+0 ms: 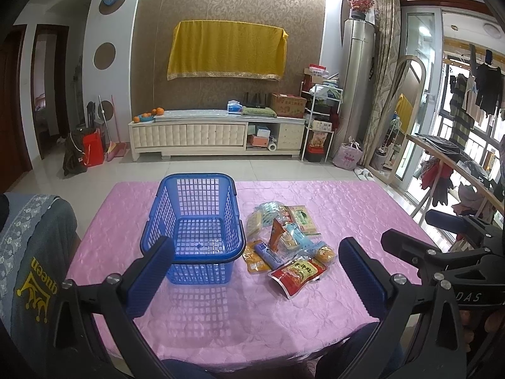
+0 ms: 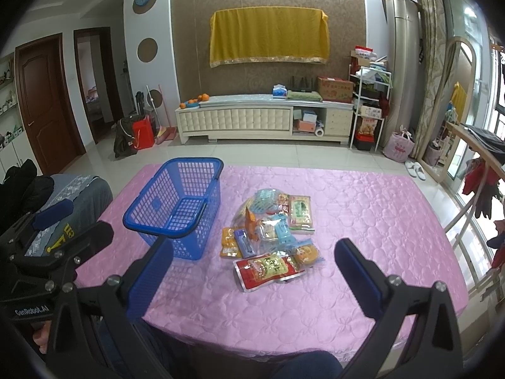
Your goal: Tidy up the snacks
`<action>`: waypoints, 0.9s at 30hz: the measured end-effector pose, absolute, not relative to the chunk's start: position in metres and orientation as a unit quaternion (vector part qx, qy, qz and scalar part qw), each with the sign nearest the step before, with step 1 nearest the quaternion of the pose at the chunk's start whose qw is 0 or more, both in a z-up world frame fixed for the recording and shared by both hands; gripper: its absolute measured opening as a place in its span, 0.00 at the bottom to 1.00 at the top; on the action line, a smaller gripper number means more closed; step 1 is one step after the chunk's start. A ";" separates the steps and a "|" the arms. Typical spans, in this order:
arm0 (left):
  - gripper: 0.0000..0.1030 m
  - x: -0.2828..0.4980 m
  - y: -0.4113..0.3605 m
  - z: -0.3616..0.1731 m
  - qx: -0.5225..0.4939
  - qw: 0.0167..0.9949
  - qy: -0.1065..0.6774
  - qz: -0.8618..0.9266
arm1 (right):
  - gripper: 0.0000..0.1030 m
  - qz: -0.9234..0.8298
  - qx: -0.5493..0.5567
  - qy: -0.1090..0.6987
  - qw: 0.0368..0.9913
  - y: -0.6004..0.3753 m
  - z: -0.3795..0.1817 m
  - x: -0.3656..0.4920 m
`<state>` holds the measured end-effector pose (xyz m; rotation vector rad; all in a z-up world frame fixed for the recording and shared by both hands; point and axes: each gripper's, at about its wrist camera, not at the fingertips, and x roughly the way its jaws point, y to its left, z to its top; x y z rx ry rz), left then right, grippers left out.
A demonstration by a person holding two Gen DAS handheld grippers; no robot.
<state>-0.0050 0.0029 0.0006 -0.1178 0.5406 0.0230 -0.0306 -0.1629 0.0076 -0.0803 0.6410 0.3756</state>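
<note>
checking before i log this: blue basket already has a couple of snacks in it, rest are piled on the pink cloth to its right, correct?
Not quite. The blue basket is empty, as the left wrist view shows. All the snacks are piled on the pink cloth to its right.

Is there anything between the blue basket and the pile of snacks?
No. In both views, only a narrow strip of bare pink tablecloth separates the blue basket from the snack pile.

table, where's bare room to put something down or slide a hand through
Free: the pink tablecloth right of the snack pile, and the near strip in front of the blue basket. Crowded: the narrow gap between basket and pile. The basket itself is empty.
</note>
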 end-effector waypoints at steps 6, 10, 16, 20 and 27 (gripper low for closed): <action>1.00 -0.006 0.001 0.000 -0.056 0.962 0.266 0.014 | 1.00 0.184 -0.037 0.315 0.930 -0.164 0.007 -0.029; 1.00 -0.006 0.000 0.000 -0.056 0.962 0.266 0.014 | 1.00 0.184 -0.037 0.316 0.930 -0.165 0.006 -0.027; 1.00 -0.005 0.000 0.000 -0.054 0.963 0.264 0.011 | 1.00 0.186 -0.035 0.314 0.930 -0.165 0.008 -0.027; 1.00 0.000 -0.005 0.002 -0.039 0.964 0.264 0.005 | 1.00 0.188 -0.035 0.314 0.930 -0.167 0.010 -0.024; 1.00 0.024 -0.020 0.006 0.001 0.962 0.273 -0.015 | 1.00 0.178 -0.039 0.303 0.935 -0.177 0.012 -0.008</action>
